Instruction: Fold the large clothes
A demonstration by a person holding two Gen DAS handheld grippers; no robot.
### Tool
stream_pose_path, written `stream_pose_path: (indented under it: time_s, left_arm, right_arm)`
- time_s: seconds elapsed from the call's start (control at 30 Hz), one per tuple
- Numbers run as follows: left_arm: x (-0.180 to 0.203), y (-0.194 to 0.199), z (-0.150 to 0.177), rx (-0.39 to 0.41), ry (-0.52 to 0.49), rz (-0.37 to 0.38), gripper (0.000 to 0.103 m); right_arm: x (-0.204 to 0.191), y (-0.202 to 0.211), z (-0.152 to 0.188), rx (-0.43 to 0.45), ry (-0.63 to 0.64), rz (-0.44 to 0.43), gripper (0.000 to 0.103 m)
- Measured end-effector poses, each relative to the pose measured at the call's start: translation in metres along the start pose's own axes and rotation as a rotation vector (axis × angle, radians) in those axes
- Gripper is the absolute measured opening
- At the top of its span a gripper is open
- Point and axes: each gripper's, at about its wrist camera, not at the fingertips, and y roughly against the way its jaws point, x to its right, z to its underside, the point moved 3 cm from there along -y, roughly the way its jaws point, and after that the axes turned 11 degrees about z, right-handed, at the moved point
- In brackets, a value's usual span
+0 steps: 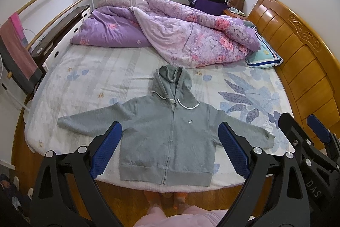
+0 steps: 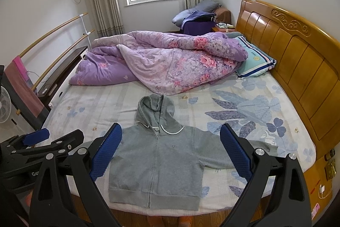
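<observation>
The hoodie point(image 1: 167, 137) is lying face up near the bed's front edge, zipped shut, sleeves spread out to both sides and hood point(image 1: 172, 84) pointing away toward the quilt point(image 1: 170, 35); laid flat like this, it is offering both sleeves and the hem for folding. In the left wrist view it is sitting between and beyond the left gripper point(image 1: 170, 150) fingers, the hem lying nearest them, one sleeve running out past the left finger point(image 1: 106, 150) and the other passing behind the right finger. The right gripper point(image 2: 172, 152) is framing the same chest area, its fingers point(image 2: 235, 152) standing wide apart with nothing between them. Both pairs are hanging open above the cloth, touching nothing, which reads as a lining-up before any grasp; no fold looks begun. The sheet point(image 1: 95, 78) is lying bare around the garment, giving room to turn the sleeves inward. The quilt and pillow point(image 2: 255, 63) are sitting well beyond the fingertips, out of the way
</observation>
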Motion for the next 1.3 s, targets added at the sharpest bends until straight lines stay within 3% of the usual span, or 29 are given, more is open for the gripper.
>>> stream_pose_path:
  time_s: [0.43,0.97,1.17,1.3]
  left_arm:
    - [-0.021,-0.002,-0.004,-0.022,0.140,-0.050,0.092]
    - [-0.052,-0.008,0.011,-0.041,0.315,-0.215,0.092]
    - [-0.066,-0.015,0.017,-0.071,0.352,-0.246,0.092]
    - [-0.082,-0.018,0.016,-0.069,0.379,-0.227,0.092]
  right_arm:
    - [-0.009,-0.020,-0.001,-0.044,0.095,-0.108,0.090]
    - [-0.037,-0.050,0.001,-0.101,0.272,-0.279,0.090]
    - [-0.052,-0.064,0.006,-0.143,0.308,-0.315,0.090]
    - [-0.067,-0.076,0.009,-0.169,0.327,-0.311,0.090]
